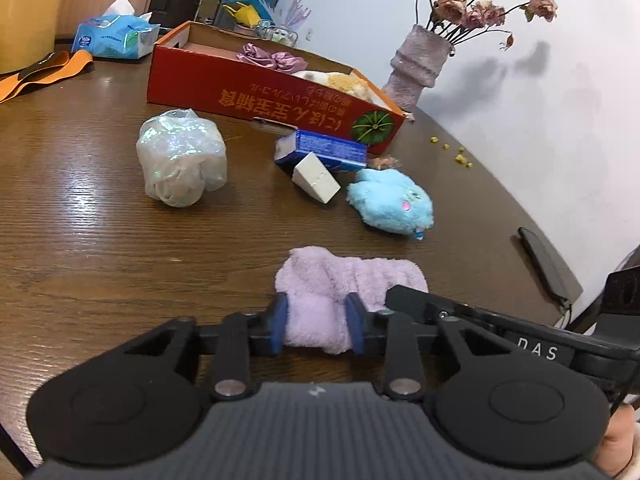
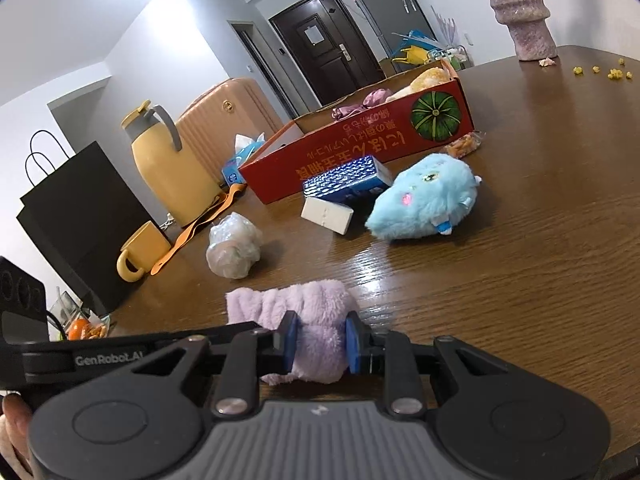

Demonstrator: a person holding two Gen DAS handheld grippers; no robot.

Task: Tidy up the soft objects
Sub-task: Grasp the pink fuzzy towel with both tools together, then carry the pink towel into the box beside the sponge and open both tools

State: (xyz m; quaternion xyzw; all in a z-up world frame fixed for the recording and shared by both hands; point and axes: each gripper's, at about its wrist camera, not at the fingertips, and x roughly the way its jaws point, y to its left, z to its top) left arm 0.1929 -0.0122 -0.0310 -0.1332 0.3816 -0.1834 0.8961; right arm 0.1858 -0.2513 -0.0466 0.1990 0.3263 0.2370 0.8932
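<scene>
A fluffy lilac cloth (image 1: 344,276) lies on the brown wooden table. My left gripper (image 1: 318,322) is shut on its near left end. My right gripper (image 2: 320,340) is shut on the other end of the same cloth (image 2: 304,300); its black finger (image 1: 416,300) shows at the right of the left wrist view. A blue plush toy (image 1: 394,204) (image 2: 424,196) lies beyond the cloth. A red cardboard box (image 1: 264,96) (image 2: 360,148) behind it holds pink satin scrunchies (image 1: 272,58) and a yellow-white plush (image 1: 344,80).
A clear bag with iridescent stuffing (image 1: 182,158) (image 2: 234,248), a blue packet (image 1: 324,150) and a white wedge (image 1: 316,178) lie in front of the box. Tissue pack (image 1: 114,38), vase with dried roses (image 1: 418,64), black phone (image 1: 548,264). Yellow mug (image 2: 140,250), yellow jug (image 2: 168,160), black paper bag (image 2: 80,216).
</scene>
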